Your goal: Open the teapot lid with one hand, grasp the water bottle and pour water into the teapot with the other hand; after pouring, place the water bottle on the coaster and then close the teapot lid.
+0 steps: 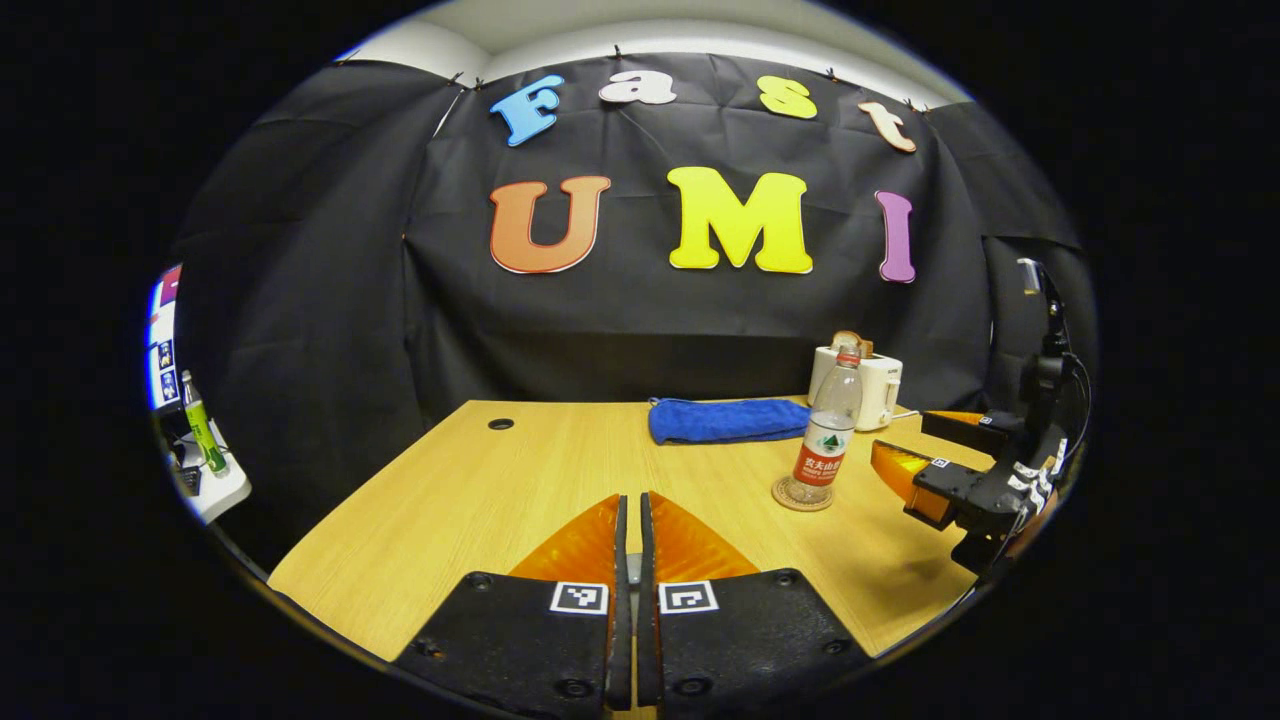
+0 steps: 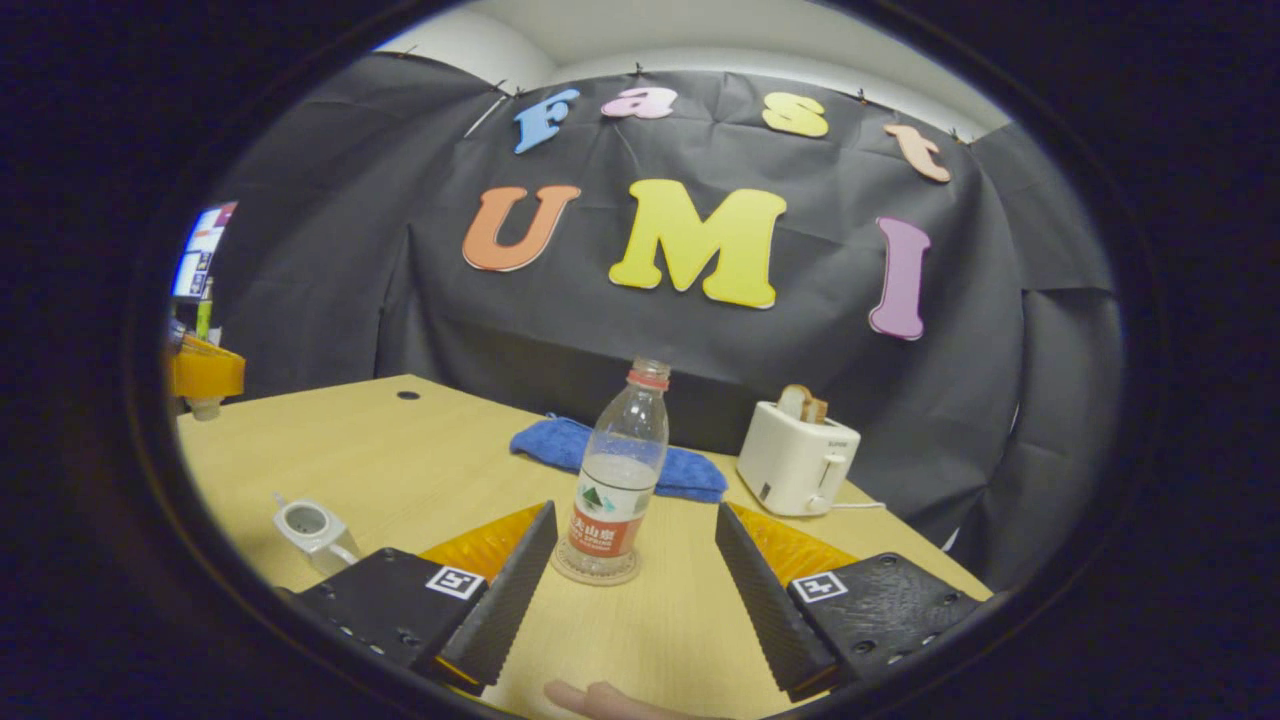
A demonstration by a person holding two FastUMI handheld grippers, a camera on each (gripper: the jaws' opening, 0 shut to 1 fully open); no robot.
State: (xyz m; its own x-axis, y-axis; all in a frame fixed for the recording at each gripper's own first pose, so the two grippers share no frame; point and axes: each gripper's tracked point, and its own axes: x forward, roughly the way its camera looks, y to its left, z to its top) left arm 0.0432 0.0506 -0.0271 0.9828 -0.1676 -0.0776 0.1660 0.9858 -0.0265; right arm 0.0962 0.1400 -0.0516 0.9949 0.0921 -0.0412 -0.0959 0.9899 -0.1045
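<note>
Water bottle point(image 2: 620, 470) stands upright on its coaster point(image 2: 598, 570), just ahead of my right tongs point(image 2: 635, 560), spread apart; my left tongs point(image 1: 628, 545) are together over the tabletop point(image 1: 480, 490).

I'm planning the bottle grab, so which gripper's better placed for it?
Right. The right gripper is open, facing the water bottle on its coaster; the left gripper is shut.

A light wooden table point(image 2: 400, 450) with a small round hole near the back, a round coaster point(image 2: 598, 572) lying on it under the water bottle point(image 2: 620, 470), a blue towel point(image 1: 725, 418) lying behind, a white toaster point(image 2: 797, 458) sitting at the back, a little white teapot point(image 2: 315, 530) sitting near the front edge
</note>
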